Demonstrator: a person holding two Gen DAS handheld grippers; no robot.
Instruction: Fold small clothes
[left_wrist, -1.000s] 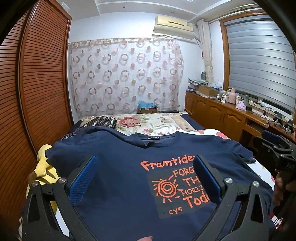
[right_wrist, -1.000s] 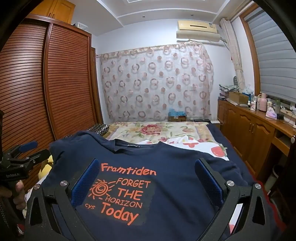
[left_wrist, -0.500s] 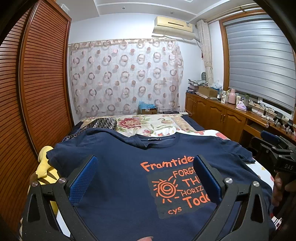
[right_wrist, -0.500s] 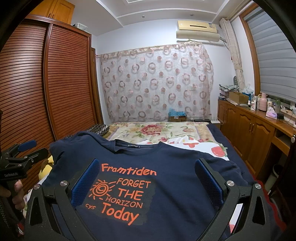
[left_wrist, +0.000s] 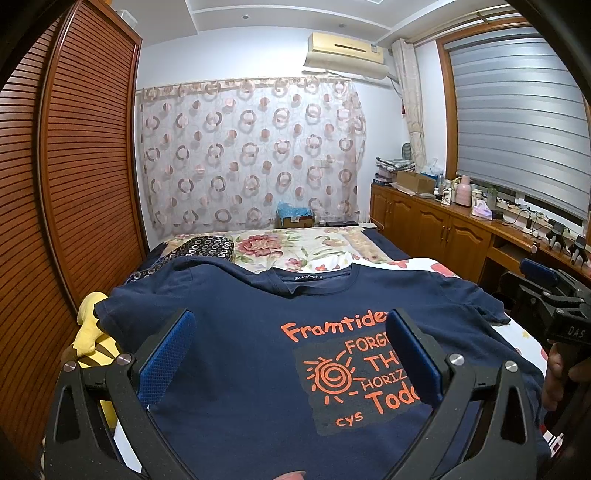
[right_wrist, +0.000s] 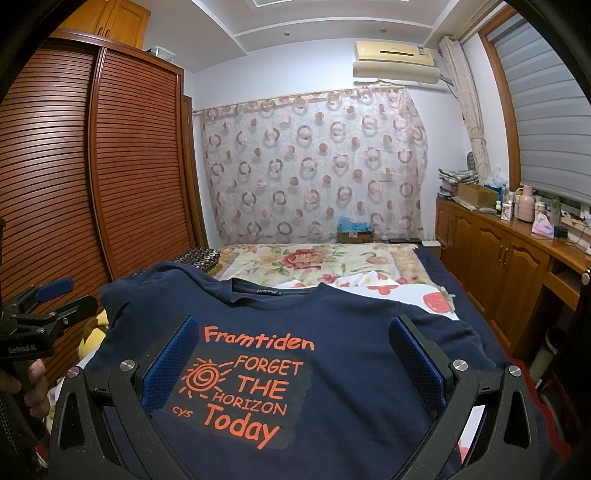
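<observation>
T-shirt, navy with an orange print, lies spread front-up across the near end of the bed. Its collar points toward the far end, where the curtain hangs, so its long axis runs along the bed's length, hem nearest the cameras. The lettering (Framtiden, FORGET THE HORIZON Today) reads upright from the near edge. One sleeve reaches the bed's left edge over a yellow plush toy; the other lies toward the right edge on a white sheet with red prints.

Both tools hover above the shirt, touching nothing. The left gripper has its blue pads spread wide, with nothing between them. The right gripper is likewise wide apart and empty over the print.
</observation>
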